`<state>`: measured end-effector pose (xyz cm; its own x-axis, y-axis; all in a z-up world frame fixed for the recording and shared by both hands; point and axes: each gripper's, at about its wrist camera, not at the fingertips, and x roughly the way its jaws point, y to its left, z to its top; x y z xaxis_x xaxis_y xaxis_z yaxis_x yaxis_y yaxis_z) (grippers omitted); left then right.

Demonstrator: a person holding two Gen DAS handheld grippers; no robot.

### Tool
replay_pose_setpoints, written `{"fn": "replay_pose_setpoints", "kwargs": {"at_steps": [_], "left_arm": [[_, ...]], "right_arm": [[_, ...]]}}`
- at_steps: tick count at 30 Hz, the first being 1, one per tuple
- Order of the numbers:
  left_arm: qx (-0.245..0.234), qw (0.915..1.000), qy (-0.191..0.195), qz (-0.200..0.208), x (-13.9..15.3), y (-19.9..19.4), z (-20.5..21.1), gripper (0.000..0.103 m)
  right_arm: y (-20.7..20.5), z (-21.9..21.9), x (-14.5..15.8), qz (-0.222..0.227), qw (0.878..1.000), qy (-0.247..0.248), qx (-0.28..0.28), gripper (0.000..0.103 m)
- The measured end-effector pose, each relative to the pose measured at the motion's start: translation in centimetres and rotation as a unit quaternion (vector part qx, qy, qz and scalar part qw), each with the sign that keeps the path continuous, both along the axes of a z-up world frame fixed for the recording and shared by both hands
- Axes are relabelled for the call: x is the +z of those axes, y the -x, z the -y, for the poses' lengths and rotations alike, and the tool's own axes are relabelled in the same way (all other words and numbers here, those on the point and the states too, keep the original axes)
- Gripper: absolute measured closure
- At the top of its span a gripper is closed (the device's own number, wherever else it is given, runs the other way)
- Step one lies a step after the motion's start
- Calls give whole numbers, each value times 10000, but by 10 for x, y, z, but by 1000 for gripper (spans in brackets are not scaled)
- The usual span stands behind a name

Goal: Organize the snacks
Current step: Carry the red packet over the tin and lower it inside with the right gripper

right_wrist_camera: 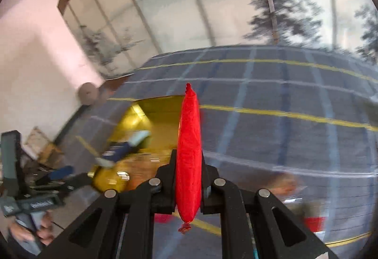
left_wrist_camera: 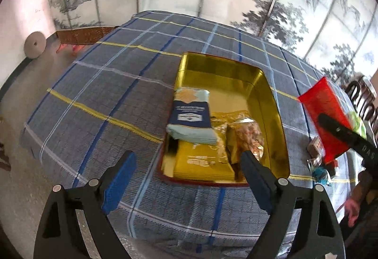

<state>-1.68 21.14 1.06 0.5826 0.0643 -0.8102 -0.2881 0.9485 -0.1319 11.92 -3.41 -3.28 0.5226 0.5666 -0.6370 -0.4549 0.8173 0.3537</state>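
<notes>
Setting: a table under a blue-grey plaid cloth [left_wrist_camera: 94,84] crossed by yellow and white lines, with a wall of painted pine trees behind it.
Container: a rectangular gold tin [left_wrist_camera: 271,103] with shiny, mirror-like inner walls and a red outer edge sat open on the cloth.
Already packed: three snacks lay in the near half of the tin: a flat navy and pale blue packet [left_wrist_camera: 191,117] propped over the left rim, a flat yellow packet [left_wrist_camera: 203,164] under it, and a crinkly clear bag of nuts [left_wrist_camera: 248,136] beside them.
Snack in hand: a glossy red snack packet [right_wrist_camera: 189,152], puffed like a pillow with crimped ends, was held above the cloth just right of the tin.
Right gripper [right_wrist_camera: 189,178]: fingers pressed together on the red packet's middle.
Left gripper [left_wrist_camera: 186,178]: blue-padded fingers spread wide apart, holding nothing, above the tin's near edge.
Still loose: a few small wrapped snacks [left_wrist_camera: 316,152] lay on the cloth to the right of the tin; too blurred to name.
Progress: judged roughly midway, since the far half of the tin was bare and the red packet and small pieces were not yet inside.
</notes>
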Motion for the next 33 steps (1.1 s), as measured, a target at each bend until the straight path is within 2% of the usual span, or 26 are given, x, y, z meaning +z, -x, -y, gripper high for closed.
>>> {"fn": "replay_pose_setpoints", "kwargs": {"at_steps": [5, 9, 22, 27, 31, 33], "left_arm": [[219, 9998, -1, -24, 1, 11, -14, 16], [363, 9993, 0, -19, 3, 17, -25, 16], [417, 9991, 80, -87, -2, 18, -33, 16], [397, 9991, 116, -113, -5, 16, -32, 16], [352, 9992, 137, -150, -8, 14, -30, 16], [352, 9991, 139, -168, -9, 14, -30, 16]], "right_arm": [[6, -47, -9, -172, 9990, -38, 403, 90], [10, -74, -18, -320, 9981, -54, 514, 90], [14, -110, -38, -518, 9957, 146, 757, 88], [20, -111, -36, -308, 9955, 374, 811, 87], [25, -111, -33, -42, 9946, 644, 812, 75], [25, -108, -33, -29, 9940, 699, 840, 74]]}}
